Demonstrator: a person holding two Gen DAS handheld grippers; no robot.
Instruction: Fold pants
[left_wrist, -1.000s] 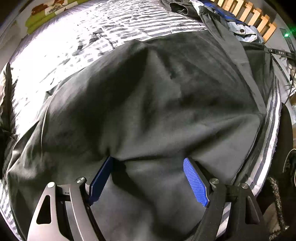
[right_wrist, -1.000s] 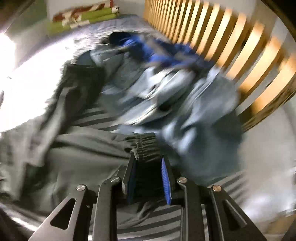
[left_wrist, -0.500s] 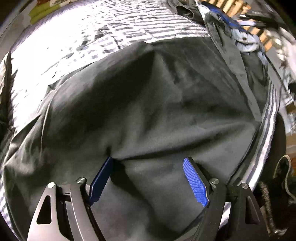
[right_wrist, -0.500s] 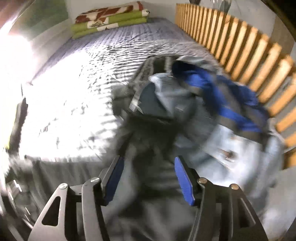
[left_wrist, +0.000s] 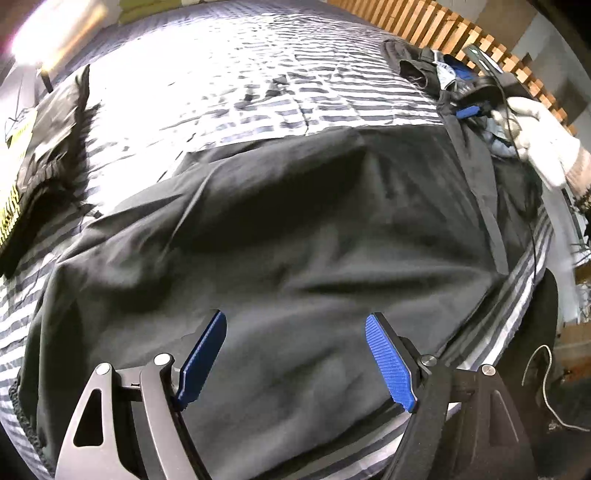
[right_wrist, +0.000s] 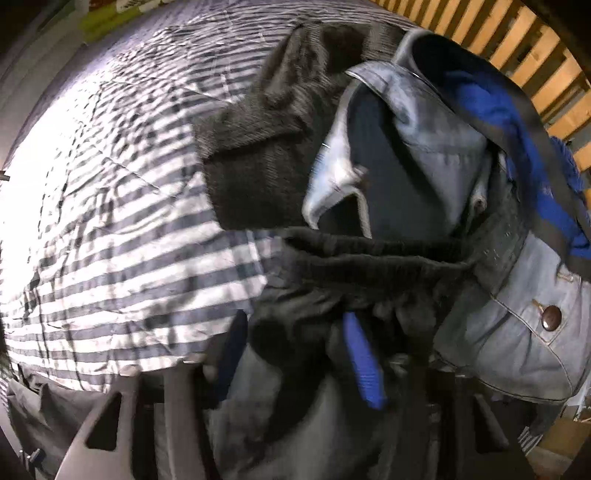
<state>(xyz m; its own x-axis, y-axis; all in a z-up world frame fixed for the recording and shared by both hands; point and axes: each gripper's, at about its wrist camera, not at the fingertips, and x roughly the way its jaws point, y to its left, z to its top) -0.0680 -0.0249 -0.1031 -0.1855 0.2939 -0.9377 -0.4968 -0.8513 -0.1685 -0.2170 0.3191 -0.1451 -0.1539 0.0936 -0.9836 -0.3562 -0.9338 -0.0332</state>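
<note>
Dark grey pants (left_wrist: 295, 229) lie spread over the striped bed (left_wrist: 258, 74). Just above their near part hangs my left gripper (left_wrist: 295, 354), open, with nothing between its blue pads (left_wrist: 388, 362). At the far right of the pants a white-gloved hand (left_wrist: 535, 136) holds my right gripper (left_wrist: 469, 109). Seen from the right wrist, the right gripper (right_wrist: 295, 358) points down and its jaws are closing, with bunched dark fabric filling the gap between them. The pants' elastic waistband (right_wrist: 369, 258) stretches just beyond the fingertips.
A heap of clothes lies by the wooden slat rail (right_wrist: 554, 74): light denim jeans (right_wrist: 517, 332), a blue garment (right_wrist: 546, 177), a dark knit piece (right_wrist: 258, 147). A folded black garment with yellow print (left_wrist: 37, 166) sits far left. A cable (left_wrist: 535, 369) hangs off the bed's right edge.
My left gripper has lifted and rolled, still open. The right gripper let go of the waistband, swept along the bed beside the clothes heap, and has closed again on dark fabric.
</note>
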